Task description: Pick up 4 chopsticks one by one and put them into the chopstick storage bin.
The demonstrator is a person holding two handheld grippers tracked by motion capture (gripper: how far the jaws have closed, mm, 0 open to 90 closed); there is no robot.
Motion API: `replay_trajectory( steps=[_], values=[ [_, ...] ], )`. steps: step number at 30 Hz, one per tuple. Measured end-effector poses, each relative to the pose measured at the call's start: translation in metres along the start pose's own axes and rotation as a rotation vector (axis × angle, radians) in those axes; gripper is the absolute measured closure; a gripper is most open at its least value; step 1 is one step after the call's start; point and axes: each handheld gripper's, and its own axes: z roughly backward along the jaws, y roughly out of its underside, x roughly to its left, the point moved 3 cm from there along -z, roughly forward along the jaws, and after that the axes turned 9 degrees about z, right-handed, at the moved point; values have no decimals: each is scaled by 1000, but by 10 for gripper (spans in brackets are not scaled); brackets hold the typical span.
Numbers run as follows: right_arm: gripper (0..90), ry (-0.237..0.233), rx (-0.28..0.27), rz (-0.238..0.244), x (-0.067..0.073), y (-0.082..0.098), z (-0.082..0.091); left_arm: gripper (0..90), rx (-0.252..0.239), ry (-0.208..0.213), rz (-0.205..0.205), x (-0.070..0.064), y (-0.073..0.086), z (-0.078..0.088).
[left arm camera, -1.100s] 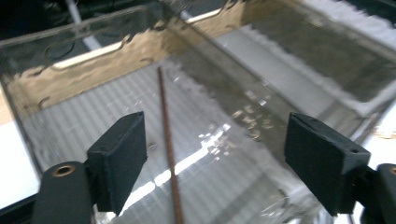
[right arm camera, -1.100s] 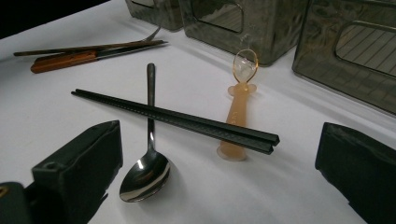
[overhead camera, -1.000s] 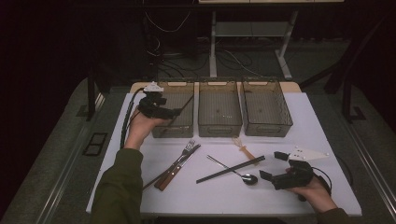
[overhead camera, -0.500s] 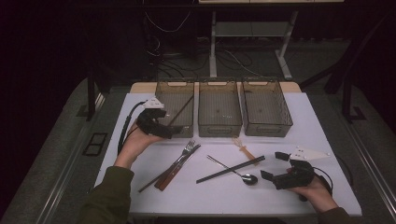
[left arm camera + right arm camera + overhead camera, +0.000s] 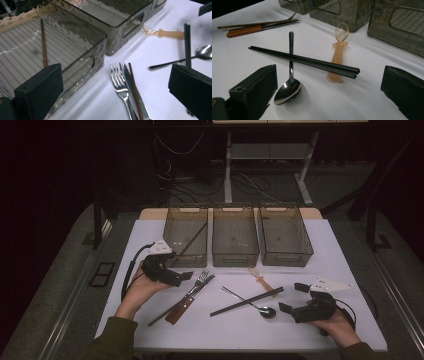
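High view: looking down on a white table (image 5: 350,270), finding three smoky clear bins standing in a row toward 12 o'clock: left bin (image 5: 186,210), middle bin (image 5: 235,210), right bin (image 5: 283,210).

Seeing the left gripper (image 5: 181,270) hovering at 9 o'clock, just beside the left bin's near wall, aiming toward 3 o'clock. Having just been opening its jaws, now standing at full spread, gripping nothing. Left gripper view (image 5: 115,90): framing bare table and the cutlery tips between the pads.

Finding the right gripper (image 5: 292,297) resting at 4 o'clock, aiming toward 9 o'clock, jaws gaping wide and holding nothing.

Spotting the binned chopstick (image 5: 194,239) leaning inside the left bin, long axis running 7 to 1 o'clock.

Noting the black chopsticks (image 5: 235,306) lying paired at table centre, running 8 to 2 o'clock, crossing over the steel spoon (image 5: 265,311).

Tracing the loose chopstick (image 5: 165,315), the knife (image 5: 182,306) and the fork (image 5: 199,281) lying bundled and touching, all running 7 to 1 o'clock, tines and blade tip pointing at the left bin.

Reading the steel spoon as running 10 to 4 o'clock, bowl nearest the right gripper.

Ending on the orange spoon (image 5: 261,279), running 11 to 5 o'clock, bowl toward the middle bin.
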Motion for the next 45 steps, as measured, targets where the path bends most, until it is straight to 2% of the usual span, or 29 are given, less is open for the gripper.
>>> replay_trajectory(
  steps=[9,14,17,22,24,28,30,34,39,43,45],
  values=[
    [9,3,2,6,1,0,0,0,4,29,-20,-12,21,9],
    [9,6,5,8,1,0,0,0,18,29,-29,-17,37,11],
    [9,6,7,10,1,0,0,31,31,29,-36,-19,45,12],
    [9,9,9,14,2,0,0,144,31,35,-29,-21,56,14],
    [9,10,7,16,2,-1,0,172,26,44,-13,-22,63,15],
    [9,10,6,18,3,-1,0,263,32,40,-17,-25,72,16],
    [9,10,8,19,3,-1,0,313,50,32,-27,-25,76,15],
    [9,8,9,20,4,-1,0,416,70,27,-21,-22,78,14],
    [9,9,7,24,4,-1,0,562,87,49,-1,-19,82,17],
    [9,6,12,23,4,-1,0,633,119,71,22,-19,87,17],
    [9,5,11,25,4,-1,0,669,134,72,20,-18,88,17]
  ],
)
